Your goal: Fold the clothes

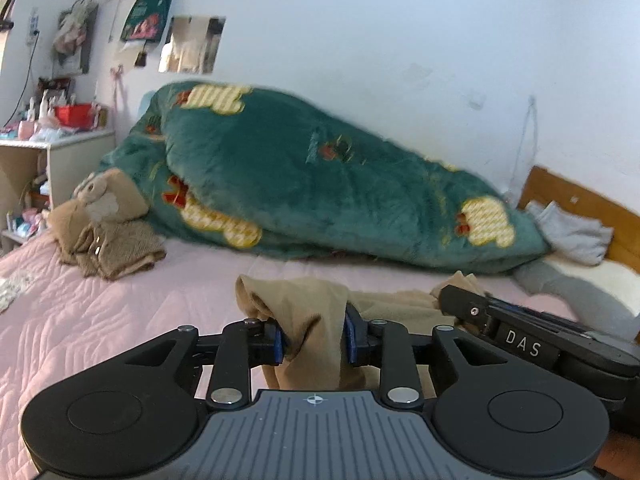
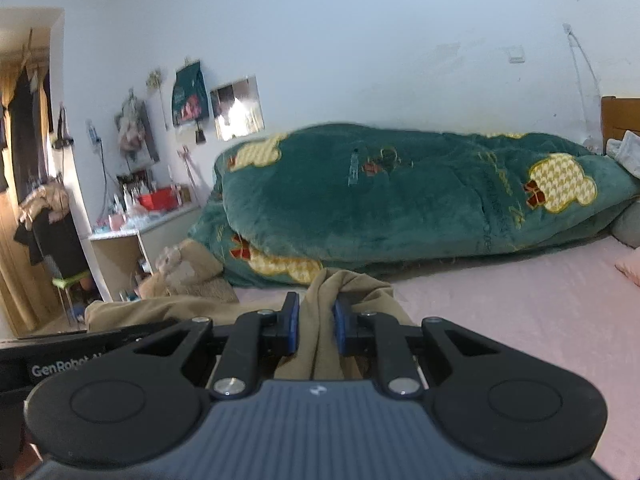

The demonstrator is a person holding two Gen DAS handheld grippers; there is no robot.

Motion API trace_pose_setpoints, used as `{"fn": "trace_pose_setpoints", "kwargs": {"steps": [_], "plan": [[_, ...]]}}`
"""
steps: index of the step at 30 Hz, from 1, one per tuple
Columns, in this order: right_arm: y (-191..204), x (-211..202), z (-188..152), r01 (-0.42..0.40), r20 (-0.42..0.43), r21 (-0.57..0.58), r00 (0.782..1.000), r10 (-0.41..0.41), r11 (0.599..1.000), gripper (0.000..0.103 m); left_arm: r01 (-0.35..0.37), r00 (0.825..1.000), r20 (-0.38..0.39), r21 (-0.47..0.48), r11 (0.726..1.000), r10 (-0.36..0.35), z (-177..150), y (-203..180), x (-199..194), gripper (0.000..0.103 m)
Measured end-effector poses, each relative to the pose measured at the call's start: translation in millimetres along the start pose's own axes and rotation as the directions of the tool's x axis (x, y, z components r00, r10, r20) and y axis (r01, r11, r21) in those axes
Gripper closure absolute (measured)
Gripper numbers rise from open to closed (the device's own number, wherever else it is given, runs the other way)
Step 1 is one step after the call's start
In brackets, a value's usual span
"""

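Both grippers have a bunched-up bit of the tan garment [image 1: 312, 320] pinched between their blue pads, left gripper [image 1: 314, 338] and right gripper [image 2: 316, 326] side by side, jaws fairly narrow. The fabric hangs lifted just above the pink bedsheet [image 1: 120, 320]. Further back on that sheet sits a brown folded pile [image 1: 108, 236], then the big green blanket [image 1: 320, 176] against the wall.

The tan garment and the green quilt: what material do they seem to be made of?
Tan garment: seemingly a thin, smooth, matte knit; it bunches in soft folds between the left gripper pads. Green quilt: probably plush fleece, padded; a fuzzy, faintly shiny surface and a thick, puffy shape.
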State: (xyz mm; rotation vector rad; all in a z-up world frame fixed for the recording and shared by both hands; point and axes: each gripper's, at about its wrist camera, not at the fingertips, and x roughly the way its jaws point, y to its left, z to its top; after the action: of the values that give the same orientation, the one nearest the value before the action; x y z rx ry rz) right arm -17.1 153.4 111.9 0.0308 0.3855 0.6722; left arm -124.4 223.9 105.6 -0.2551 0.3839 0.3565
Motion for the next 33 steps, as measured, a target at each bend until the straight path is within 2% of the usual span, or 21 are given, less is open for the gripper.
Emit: {"fn": "trace_pose_setpoints", "kwargs": {"steps": [4,7,10,11,14,15,16,18,20,22,24,25,28,30,31,33], "plan": [[-11.3,42.5,-32.5,0.069,-0.108,-0.040,0.991,-0.073,0.997,0.085,-0.006,0.992,-0.128,-0.010,1.000,0.005,-32.4,7.8,58.4,0.072],[-35.0,74.4,-69.1,0.142,-0.220,-0.040,0.964,-0.147,0.989,0.084,0.007,0.974,-0.227,-0.014,1.000,-0.010,-64.5,13.8,101.0,0.072],[-57.7,81.1,-97.8,0.224,-0.292,-0.109,0.924,-0.247,0.968,0.077,0.025,0.955,-0.295,-0.046,0.999,-0.037,-98.6,19.3,130.8,0.073],[-64.4,77.2,-101.4,0.233,-0.302,-0.106,0.919,-0.255,0.967,0.074,0.027,0.950,-0.310,-0.055,0.998,-0.043,-109.0,20.8,138.4,0.073],[-84.5,54.6,-102.3,0.212,-0.300,-0.035,0.930,-0.213,0.977,0.059,-0.011,0.954,-0.300,0.018,1.000,0.016,-119.7,18.7,136.8,0.072],[-89.3,47.3,-101.1,0.179,-0.310,0.001,0.936,-0.170,0.984,0.052,-0.025,0.955,-0.296,0.043,0.999,0.036,-123.1,17.9,136.1,0.072],[-93.4,41.8,-102.1,0.136,-0.330,0.025,0.936,-0.120,0.990,0.048,-0.041,0.956,-0.288,0.050,0.998,0.054,-122.2,20.4,130.7,0.072],[-88.5,38.9,-115.3,0.056,-0.405,0.024,0.913,-0.042,0.998,0.043,-0.078,0.957,-0.276,0.056,0.995,0.091,-119.5,27.7,118.6,0.066],[-76.1,41.0,-132.9,0.033,-0.459,-0.004,0.888,-0.031,0.999,0.043,-0.116,0.953,-0.276,0.059,0.991,0.128,-118.1,35.9,107.5,0.058],[-65.3,47.2,-151.7,0.044,-0.502,-0.041,0.863,-0.059,0.998,0.043,-0.112,0.951,-0.286,0.045,0.993,0.120,-119.0,43.5,97.5,0.057],[-57.4,53.2,-167.3,0.026,-0.536,-0.035,0.843,-0.041,0.999,0.043,-0.107,0.946,-0.305,0.037,0.994,0.113,-122.2,50.5,93.8,0.053],[-54.4,54.5,-172.8,0.012,-0.541,-0.024,0.841,-0.023,1.000,0.043,-0.105,0.943,-0.315,0.033,0.994,0.110,-123.9,54.1,92.1,0.051],[-46.6,60.4,-185.0,-0.010,-0.538,-0.015,0.843,0.000,1.000,0.044,-0.146,0.935,-0.310,0.102,0.984,0.171,-132.6,54.0,94.7,0.049],[-44.5,65.5,-189.4,-0.003,-0.535,-0.037,0.845,-0.017,0.999,0.057,-0.156,0.930,-0.310,0.154,0.976,0.198,-135.3,51.4,100.5,0.049],[-44.5,65.4,-189.5,-0.006,-0.533,-0.038,0.846,-0.016,0.999,0.060,-0.161,0.927,-0.310,0.180,0.970,0.211,-136.7,50.1,103.3,0.049],[-45.4,63.2,-187.4,-0.010,-0.519,-0.041,0.855,-0.013,0.999,0.069,-0.132,0.941,-0.291,0.148,0.980,0.171,-132.4,51.0,105.8,0.049]]}}
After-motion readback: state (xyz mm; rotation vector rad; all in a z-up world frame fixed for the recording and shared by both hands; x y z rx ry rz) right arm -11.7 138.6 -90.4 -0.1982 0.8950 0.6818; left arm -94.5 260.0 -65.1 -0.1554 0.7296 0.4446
